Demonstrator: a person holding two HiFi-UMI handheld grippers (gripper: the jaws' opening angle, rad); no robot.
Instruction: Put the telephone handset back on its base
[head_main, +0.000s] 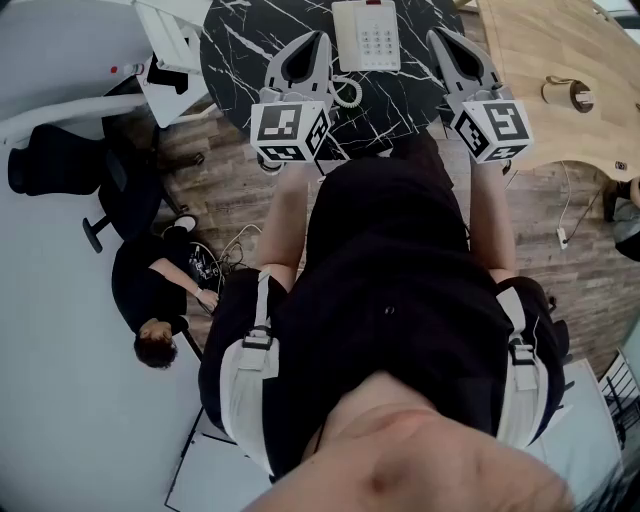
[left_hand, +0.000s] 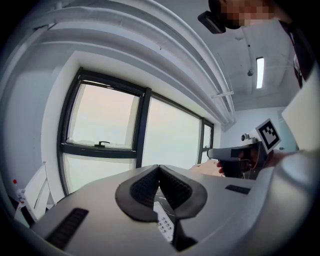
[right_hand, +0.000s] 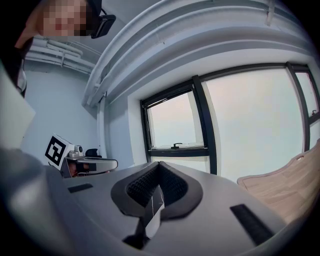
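Handset (head_main: 346, 35) looks seated, but left gripper (head_main: 319, 40) and right gripper (head_main: 437, 38), both pinched closed and empty, could snag its cord (head_main: 347, 93).

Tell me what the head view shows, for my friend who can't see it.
From above, a person in black holds a left gripper and a right gripper over a round black marble table. A white telephone with a curly cord sits between them.
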